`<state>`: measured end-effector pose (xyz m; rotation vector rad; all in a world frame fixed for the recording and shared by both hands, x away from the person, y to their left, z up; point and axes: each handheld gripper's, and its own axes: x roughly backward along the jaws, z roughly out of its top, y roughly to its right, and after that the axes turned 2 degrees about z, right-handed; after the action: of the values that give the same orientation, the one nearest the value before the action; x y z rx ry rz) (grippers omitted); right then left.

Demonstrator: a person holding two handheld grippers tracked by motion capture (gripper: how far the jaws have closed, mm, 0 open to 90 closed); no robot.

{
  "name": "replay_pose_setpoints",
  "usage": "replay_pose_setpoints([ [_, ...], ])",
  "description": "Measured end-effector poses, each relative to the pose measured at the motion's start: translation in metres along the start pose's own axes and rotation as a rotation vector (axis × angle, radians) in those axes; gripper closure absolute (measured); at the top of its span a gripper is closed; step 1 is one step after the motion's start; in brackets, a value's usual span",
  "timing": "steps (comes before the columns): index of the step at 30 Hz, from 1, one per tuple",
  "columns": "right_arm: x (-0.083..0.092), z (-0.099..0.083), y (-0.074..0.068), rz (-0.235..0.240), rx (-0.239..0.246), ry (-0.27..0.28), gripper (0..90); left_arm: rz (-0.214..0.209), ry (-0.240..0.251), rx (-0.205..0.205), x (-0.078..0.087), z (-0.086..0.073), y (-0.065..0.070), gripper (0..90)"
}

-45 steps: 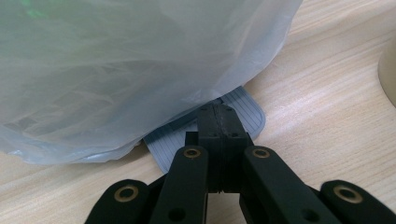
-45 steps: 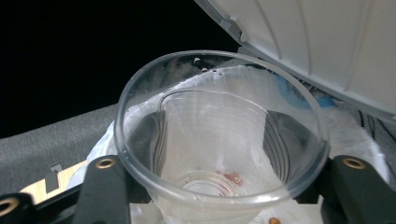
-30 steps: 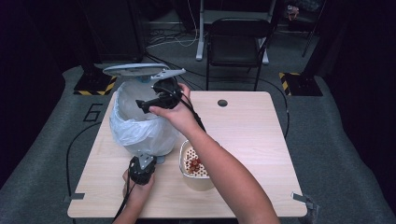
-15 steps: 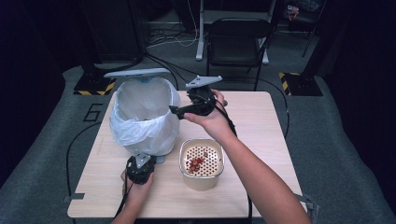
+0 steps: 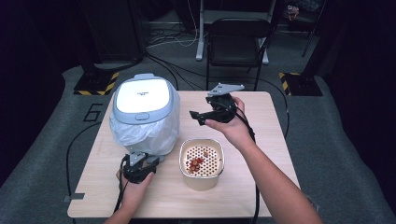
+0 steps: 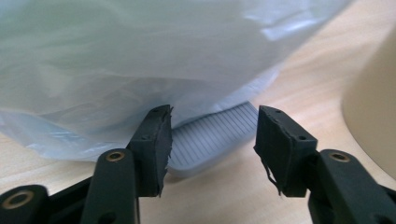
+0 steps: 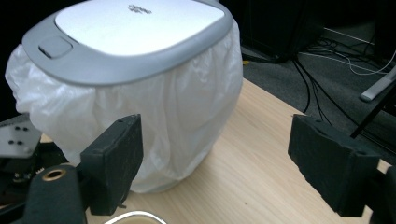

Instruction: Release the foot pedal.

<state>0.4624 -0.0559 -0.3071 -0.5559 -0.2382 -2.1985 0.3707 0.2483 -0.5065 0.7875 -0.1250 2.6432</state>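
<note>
High view: one small pedal bin (image 5: pixel 145 114) stands upright in the left half of the frame on the table (image 5: pixel 261 121), long axis vertical, grey-and-white lid shut flat on top, a thin plastic liner bulging out under the lid rim. Just to its lower right sits one beige pot (image 5: pixel 201 163) with a perforated insert and a few reddish bits in it. The left gripper (image 5: pixel 152 163) sits low at the bin's foot, lower left of center, pointing up-frame at the bin. The right gripper (image 5: pixel 195 116) hangs in the air right of center, aimed left toward the bin, nothing in it. One black chair (image 5: pixel 238 37) stands behind the table.

Left gripper view: the jaws have just been opening and stand well apart. The bin's ribbed grey pedal (image 6: pixel 212 135) pokes out from under the liner (image 6: pixel 140 60), pointing toward the camera, and lies between the jaws without either pad pressing on it.

Right gripper view: the bin fills the upper left, lid logo facing up. The jaws have just been closing a bit but are still wide, only bare table between them.
</note>
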Motion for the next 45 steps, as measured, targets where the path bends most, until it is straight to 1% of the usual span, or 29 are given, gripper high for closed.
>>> replay_pose_setpoints([
  [2,0.005,-0.007,0.004,-0.006,-0.010,0.003,20.6,-0.029,-0.012,-0.006,0.005,0.002,0.000,44.4],
  [3,0.008,-0.011,0.006,-0.006,-0.017,0.003,21.6,-0.049,-0.029,-0.016,0.009,0.003,0.000,44.1],
  [5,0.016,-0.021,0.011,-0.024,-0.011,0.009,22.2,-0.076,-0.040,-0.032,0.013,0.002,0.001,43.8],
  [6,0.018,-0.024,0.012,-0.029,-0.010,0.004,22.2,-0.097,-0.041,-0.022,0.016,0.001,0.002,43.6],
  [7,0.022,-0.030,0.014,-0.042,-0.019,-0.001,22.5,-0.108,-0.043,-0.025,0.018,0.000,0.002,43.0],
  [8,0.025,-0.033,0.015,-0.046,-0.018,-0.004,22.7,-0.124,-0.057,-0.028,0.021,-0.001,0.001,42.9],
  [10,0.032,-0.043,0.016,-0.054,-0.023,-0.007,23.6,-0.149,-0.062,-0.032,0.025,-0.002,-0.002,42.9],
  [12,0.039,-0.051,0.017,-0.078,-0.023,-0.019,24.1,-0.179,-0.070,-0.038,0.028,-0.003,-0.007,42.9],
  [14,0.044,-0.060,0.020,-0.082,-0.022,-0.016,24.7,-0.188,-0.079,-0.039,0.033,-0.006,-0.012,42.4],
  [16,0.049,-0.069,0.022,-0.089,-0.049,-0.015,24.6,-0.191,-0.079,-0.028,0.037,-0.008,-0.016,42.0],
  [17,0.051,-0.074,0.023,-0.098,-0.051,-0.016,24.7,-0.193,-0.081,-0.025,0.039,-0.009,-0.019,41.6],
  [19,0.055,-0.084,0.026,-0.113,-0.070,-0.011,24.7,-0.185,-0.086,-0.018,0.044,-0.013,-0.026,41.3],
  [21,0.060,-0.095,0.029,-0.135,-0.084,-0.010,24.8,-0.167,-0.087,-0.037,0.047,-0.015,-0.033,40.7],
  [22,0.061,-0.099,0.030,-0.145,-0.089,-0.010,24.8,-0.148,-0.077,-0.014,0.049,-0.018,-0.036,40.4],
  [23,0.063,-0.105,0.032,-0.154,-0.093,-0.010,24.8,-0.140,-0.075,-0.014,0.049,-0.019,-0.039,39.9],
  [25,0.066,-0.115,0.034,-0.167,-0.099,-0.002,24.8,-0.123,-0.075,0.008,0.051,-0.022,-0.047,39.8],
  [26,0.068,-0.122,0.035,-0.174,-0.108,0.005,24.8,-0.115,-0.070,0.041,0.052,-0.024,-0.051,39.8],
  [27,0.069,-0.131,0.036,-0.180,-0.129,0.015,24.9,-0.116,-0.070,0.059,0.051,-0.024,-0.053,39.1],
  [28,0.069,-0.137,0.036,-0.185,-0.138,0.016,24.8,-0.116,-0.078,0.062,0.052,-0.024,-0.056,37.8],
  [30,0.069,-0.153,0.036,-0.203,-0.153,0.007,24.9,-0.091,-0.082,0.049,0.051,-0.025,-0.058,36.3],
  [31,0.068,-0.162,0.037,-0.209,-0.153,-0.005,24.9,-0.078,-0.097,0.046,0.050,-0.026,-0.061,36.1],
  [32,0.068,-0.171,0.036,-0.226,-0.145,-0.030,24.9,-0.061,-0.091,0.050,0.049,-0.027,-0.062,35.7],
  [34,0.068,-0.183,0.035,-0.257,-0.137,-0.052,24.9,-0.051,-0.094,0.051,0.047,-0.028,-0.067,34.2],
  [36,0.068,-0.195,0.034,-0.260,-0.144,-0.061,24.9,-0.039,-0.090,0.065,0.046,-0.029,-0.072,33.1],
  [37,0.068,-0.202,0.033,-0.263,-0.146,-0.067,24.9,-0.033,-0.093,0.061,0.045,-0.030,-0.074,32.3],
  [40,0.068,-0.213,0.033,-0.278,-0.158,-0.076,25.7,-0.005,-0.105,0.057,0.042,-0.032,-0.081,29.9],
  [41,0.069,-0.216,0.033,-0.286,-0.164,-0.074,26.1,-0.004,-0.114,0.060,0.041,-0.032,-0.083,29.8],
  [42,0.069,-0.219,0.033,-0.289,-0.165,-0.072,26.1,-0.003,-0.128,0.049,0.042,-0.032,-0.085,29.3],
  [45,0.065,-0.228,0.031,-0.283,-0.167,-0.081,26.0,0.009,-0.113,0.049,0.040,-0.033,-0.088,28.8],
])
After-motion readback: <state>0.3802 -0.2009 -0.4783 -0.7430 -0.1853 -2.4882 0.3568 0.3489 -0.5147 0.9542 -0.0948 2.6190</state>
